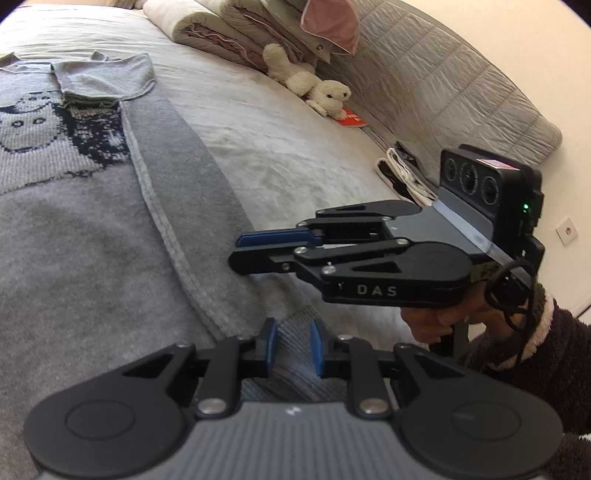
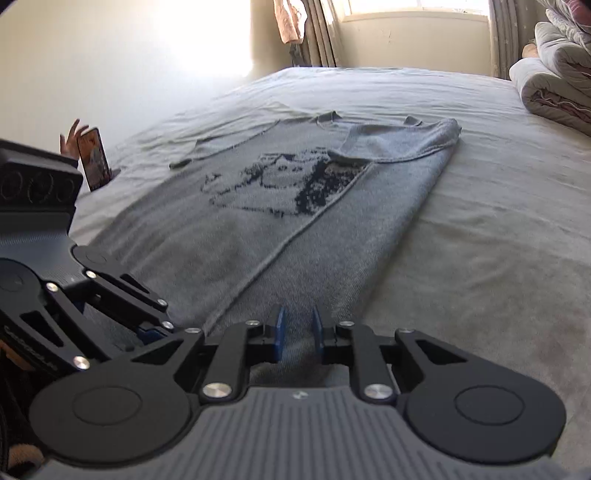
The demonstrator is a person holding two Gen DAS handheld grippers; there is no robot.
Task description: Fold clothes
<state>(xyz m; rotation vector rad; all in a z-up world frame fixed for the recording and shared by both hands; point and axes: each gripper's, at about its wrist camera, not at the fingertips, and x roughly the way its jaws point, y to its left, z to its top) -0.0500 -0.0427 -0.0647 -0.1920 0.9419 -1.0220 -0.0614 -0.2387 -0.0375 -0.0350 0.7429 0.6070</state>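
Note:
A grey knit sweater [image 2: 258, 221] with a dark animal picture lies flat on the bed, its right side and sleeve folded inward over the front; it also shows in the left wrist view [image 1: 92, 221]. My left gripper [image 1: 291, 345] is open, its blue pads over the ribbed hem [image 1: 291, 369] at the near edge. My right gripper [image 2: 298, 334] is open over the hem of the folded side. In the left wrist view the right gripper [image 1: 240, 251] hovers just above the sweater's right edge with its fingers close together.
The bed sheet [image 2: 498, 221] stretches right of the sweater. Rolled quilts [image 1: 229, 29], a white plush toy [image 1: 314, 88] and a red book [image 1: 351, 120] lie at the headboard. A hand holds a phone [image 2: 94, 158] at the bed's left edge.

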